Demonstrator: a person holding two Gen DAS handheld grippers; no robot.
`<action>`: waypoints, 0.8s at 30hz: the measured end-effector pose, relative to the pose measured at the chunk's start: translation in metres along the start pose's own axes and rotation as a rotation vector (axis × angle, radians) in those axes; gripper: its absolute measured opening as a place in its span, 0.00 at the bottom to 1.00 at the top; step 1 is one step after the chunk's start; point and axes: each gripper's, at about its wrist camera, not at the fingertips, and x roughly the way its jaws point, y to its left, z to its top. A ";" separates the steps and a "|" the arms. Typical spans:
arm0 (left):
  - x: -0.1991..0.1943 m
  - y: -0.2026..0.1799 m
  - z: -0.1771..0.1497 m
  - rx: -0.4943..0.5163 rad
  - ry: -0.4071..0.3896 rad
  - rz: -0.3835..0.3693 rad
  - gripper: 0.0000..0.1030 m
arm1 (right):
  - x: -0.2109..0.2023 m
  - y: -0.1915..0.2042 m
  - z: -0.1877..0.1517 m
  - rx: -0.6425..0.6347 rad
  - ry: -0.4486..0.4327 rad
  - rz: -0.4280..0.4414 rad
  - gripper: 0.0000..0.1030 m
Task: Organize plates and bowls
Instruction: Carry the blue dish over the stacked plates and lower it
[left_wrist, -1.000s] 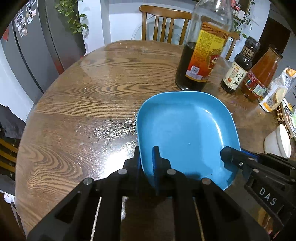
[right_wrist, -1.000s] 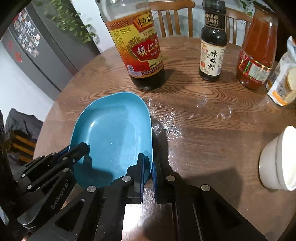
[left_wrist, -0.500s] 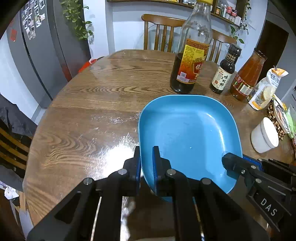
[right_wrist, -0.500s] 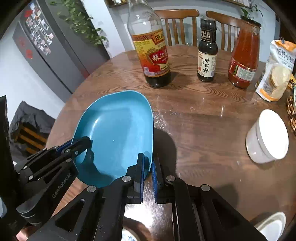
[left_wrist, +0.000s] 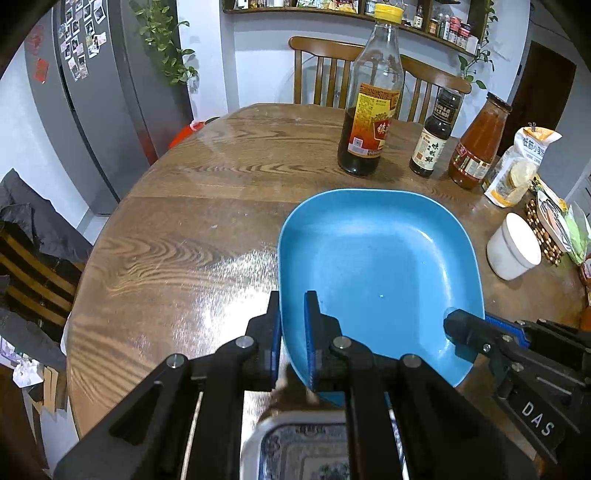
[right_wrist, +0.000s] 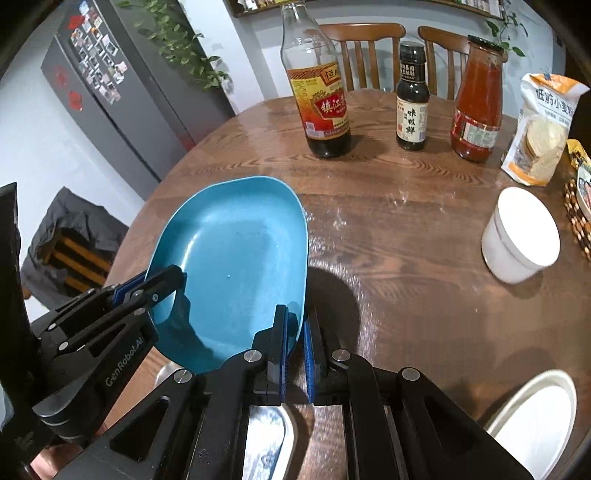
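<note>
A blue rounded-square plate (left_wrist: 376, 266) (right_wrist: 236, 258) hangs tilted above the round wooden table (left_wrist: 192, 236). My left gripper (left_wrist: 291, 325) is shut on its near left rim, which sits between the blue pads. My right gripper (right_wrist: 295, 332) is shut on the opposite rim. Each gripper also shows in the other's view, the right gripper (left_wrist: 461, 332) and the left gripper (right_wrist: 166, 280). Under the blue plate lies a blue-and-white patterned plate (left_wrist: 306, 450) (right_wrist: 266, 432), partly hidden by the grippers. A white bowl (left_wrist: 513, 247) (right_wrist: 521, 236) stands to the right.
A tall vinegar bottle (left_wrist: 365, 122), a small dark sauce bottle (left_wrist: 434, 140) and a red sauce bottle (left_wrist: 476, 147) stand at the back. A cracker bag (left_wrist: 521, 170) lies at the right edge. A white plate (right_wrist: 535, 417) sits near right. Chairs and a fridge ring the table.
Both grippers have drawn back and risen with the blue plate held between them. The bottles look farther away, and the patterned plate and a white plate have come into view below.
</note>
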 end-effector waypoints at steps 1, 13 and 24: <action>-0.002 0.000 -0.002 0.000 0.000 0.001 0.10 | -0.002 0.001 -0.003 -0.001 0.000 0.002 0.09; -0.036 0.005 -0.045 -0.014 -0.012 0.021 0.10 | -0.025 0.016 -0.043 -0.032 0.020 0.038 0.09; -0.051 0.013 -0.084 -0.027 0.027 0.050 0.11 | -0.028 0.031 -0.078 -0.054 0.116 0.057 0.09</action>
